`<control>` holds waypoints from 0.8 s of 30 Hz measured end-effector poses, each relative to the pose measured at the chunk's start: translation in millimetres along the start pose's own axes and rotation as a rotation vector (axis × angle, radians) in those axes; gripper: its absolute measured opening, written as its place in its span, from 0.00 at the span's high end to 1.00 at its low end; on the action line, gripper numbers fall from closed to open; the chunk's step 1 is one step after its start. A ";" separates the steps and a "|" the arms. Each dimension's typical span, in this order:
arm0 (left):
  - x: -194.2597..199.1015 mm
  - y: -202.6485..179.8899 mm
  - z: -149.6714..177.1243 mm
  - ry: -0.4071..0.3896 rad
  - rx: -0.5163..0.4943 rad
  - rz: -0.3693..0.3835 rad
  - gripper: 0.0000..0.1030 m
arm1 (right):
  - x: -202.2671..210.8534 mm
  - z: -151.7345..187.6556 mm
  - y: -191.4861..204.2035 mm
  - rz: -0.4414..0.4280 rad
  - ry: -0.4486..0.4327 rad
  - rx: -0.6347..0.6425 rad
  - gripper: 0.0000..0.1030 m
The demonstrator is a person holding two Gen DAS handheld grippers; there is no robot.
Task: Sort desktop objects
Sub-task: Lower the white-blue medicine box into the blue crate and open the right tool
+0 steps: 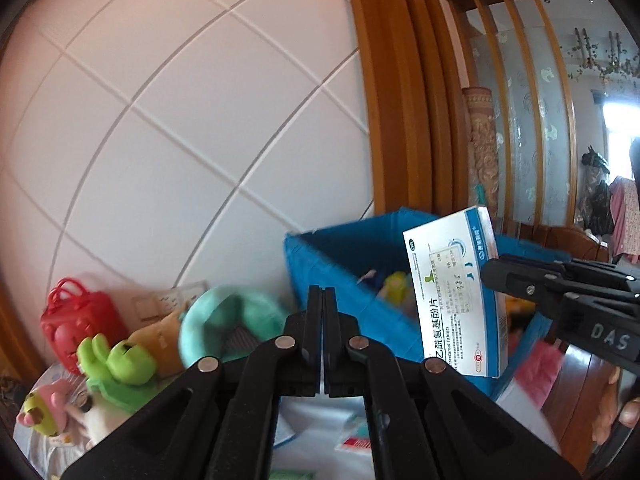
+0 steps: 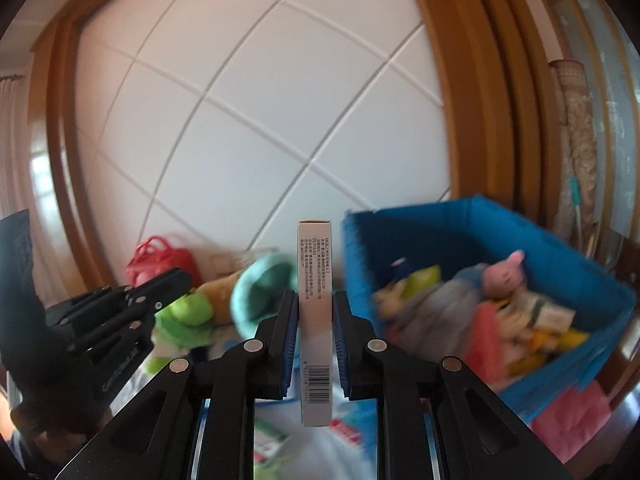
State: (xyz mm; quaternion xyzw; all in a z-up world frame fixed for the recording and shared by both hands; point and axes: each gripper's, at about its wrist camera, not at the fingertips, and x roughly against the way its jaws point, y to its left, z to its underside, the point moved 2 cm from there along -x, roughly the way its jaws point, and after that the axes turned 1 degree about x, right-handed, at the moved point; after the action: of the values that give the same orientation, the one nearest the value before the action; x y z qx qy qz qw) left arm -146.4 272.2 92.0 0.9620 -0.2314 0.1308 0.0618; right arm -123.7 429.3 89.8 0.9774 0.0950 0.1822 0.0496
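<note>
The right claw point(image 2: 315, 344) is clamped on a pill box point(image 2: 315, 320), its pads pressing the two broad faces; in the right wrist view the box stands on edge at the centre of the frame, barcode low. In the left wrist view the same box point(image 1: 454, 296) hangs at the right of the frame, held up in front of the blue bin point(image 1: 320, 264), off the counter. The left claw point(image 1: 323, 336) is fully closed with nothing between its fingers.

The bin point(image 2: 500, 232) sits at the right of the right wrist view, open-topped, and already holds a jumble: a pink plush point(image 2: 505, 274), other soft toys and small packets, too blurred to name one by one. So part of the sorting looks done.

Plenty appears left. At the lower left of the left wrist view a cluster remains outside the bin against the wall: a red bag point(image 1: 76, 316), a green frog toy point(image 1: 120, 364), a teal ring cushion point(image 1: 228, 320) and a small pink-and-yellow toy point(image 1: 40, 412). Flat packets lie on the white cloth beneath the claws, blurred.

The step in hand is probably carrying the box to the bin; the box is beside it, not yet over the opening.
</note>
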 end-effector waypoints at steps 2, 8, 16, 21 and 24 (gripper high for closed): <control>-9.1 -20.8 -14.6 -0.008 -0.001 0.014 1.00 | -1.6 -10.3 -24.8 0.019 -0.008 0.000 0.83; -50.0 -92.6 -51.6 -0.005 -0.031 0.052 1.00 | -12.0 -36.9 -102.9 0.078 -0.013 -0.017 0.83; -104.6 -152.1 -83.6 0.013 -0.083 0.050 1.00 | -42.1 -52.4 -184.6 0.133 0.014 -0.056 0.83; -132.2 -165.6 -91.4 0.043 -0.079 0.014 1.00 | -66.4 -63.8 -215.3 0.169 0.034 -0.079 0.83; -139.4 -167.2 -91.0 0.061 -0.081 -0.002 1.00 | -73.1 -69.1 -228.3 0.185 0.027 -0.108 0.75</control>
State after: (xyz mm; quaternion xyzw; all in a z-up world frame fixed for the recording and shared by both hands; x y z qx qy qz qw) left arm -209.2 496.4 130.4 0.9545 -0.2336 0.1505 0.1078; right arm -254.2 641.8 98.6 0.9754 -0.0049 0.2040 0.0839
